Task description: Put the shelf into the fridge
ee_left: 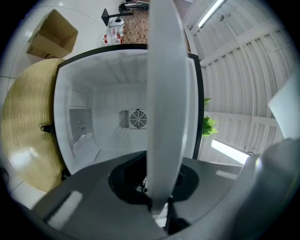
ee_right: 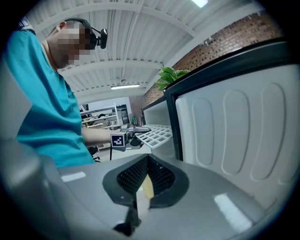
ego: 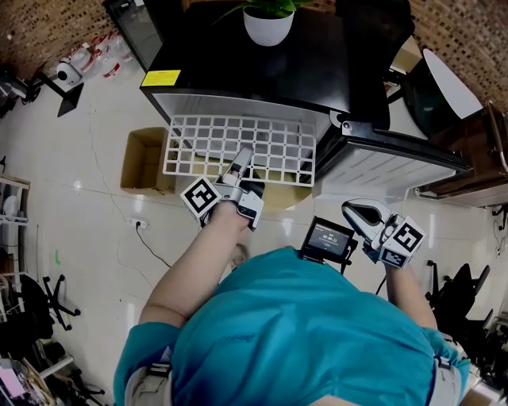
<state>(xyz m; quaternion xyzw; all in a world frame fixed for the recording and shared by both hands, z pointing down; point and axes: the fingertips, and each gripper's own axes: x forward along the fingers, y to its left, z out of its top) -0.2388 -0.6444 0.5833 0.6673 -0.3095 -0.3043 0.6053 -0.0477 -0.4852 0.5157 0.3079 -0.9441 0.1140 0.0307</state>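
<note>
A white wire shelf (ego: 238, 147) lies level in front of the open black fridge (ego: 262, 71), with its far edge at the fridge mouth. My left gripper (ego: 242, 162) is shut on the shelf's near edge. In the left gripper view the shelf (ee_left: 164, 93) shows edge-on as a white band between the jaws of the left gripper (ee_left: 152, 187), with the white fridge interior (ee_left: 108, 103) and its fan behind. My right gripper (ego: 357, 210) hangs near the open door (ego: 389, 162), shut and holding nothing. The right gripper view shows its tips (ee_right: 149, 157) together, the door liner (ee_right: 234, 126) and the shelf (ee_right: 157, 133).
A potted plant (ego: 268, 22) stands on the fridge top. A cardboard box (ego: 143, 162) sits on the floor to the left. A round wood-coloured surface (ego: 278, 197) lies under the fridge front. Dark chairs and a table (ego: 444, 87) crowd the right side.
</note>
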